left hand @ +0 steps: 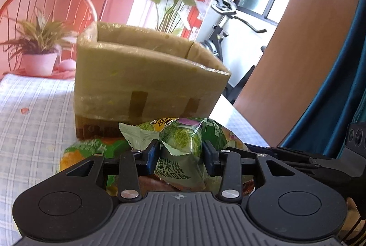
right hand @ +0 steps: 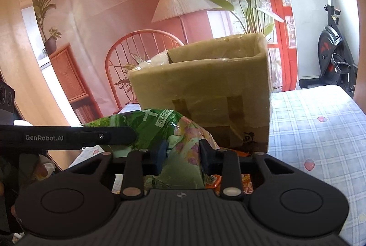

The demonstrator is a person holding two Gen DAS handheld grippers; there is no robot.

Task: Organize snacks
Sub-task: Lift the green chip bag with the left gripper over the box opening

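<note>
Both the left claw (left hand: 180, 152) and right claw (right hand: 181, 152) pinch one crinkly green foil snack bag (left hand: 183, 138), which could tear or slip before reaching the tan cardboard box (left hand: 146, 76) ahead.

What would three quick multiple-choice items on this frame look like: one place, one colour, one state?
1. Where is the cardboard box?
A. On the checked tablecloth, behind the snacks
B. On the chair
C. On the floor

2. Main colour of the snack packet in the left gripper?
A. Red
B. Green
C. Blue

3. State of the right gripper?
A. Wide open, nothing between
B. Out of view
C. Closed on a green packet

Key: 1 A, the box stands on the cloth; 2 B, green wrapper; 3 C, both pads press the wrapper.
</note>
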